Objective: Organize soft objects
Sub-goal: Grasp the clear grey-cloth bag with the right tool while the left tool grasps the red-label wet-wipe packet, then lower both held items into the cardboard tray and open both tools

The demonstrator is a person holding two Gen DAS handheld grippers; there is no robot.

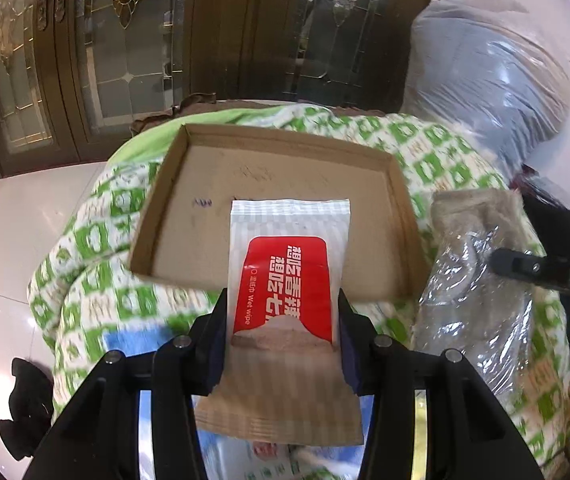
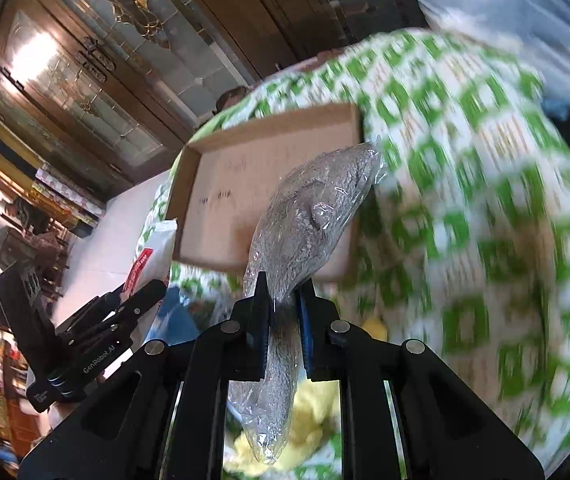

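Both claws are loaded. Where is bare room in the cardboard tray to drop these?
The cardboard tray floor looks bare throughout: widest between the far wall and the left wall. The left claw holds the wet wipe packet over the near edge; the right claw holds the plastic-wrapped grey cloth over the right side, so it is crowded there.

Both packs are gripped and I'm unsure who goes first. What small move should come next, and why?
Probably ease the left hand-held gripper forward and release the wet wipe pack: it already reaches over the open cardboard box.
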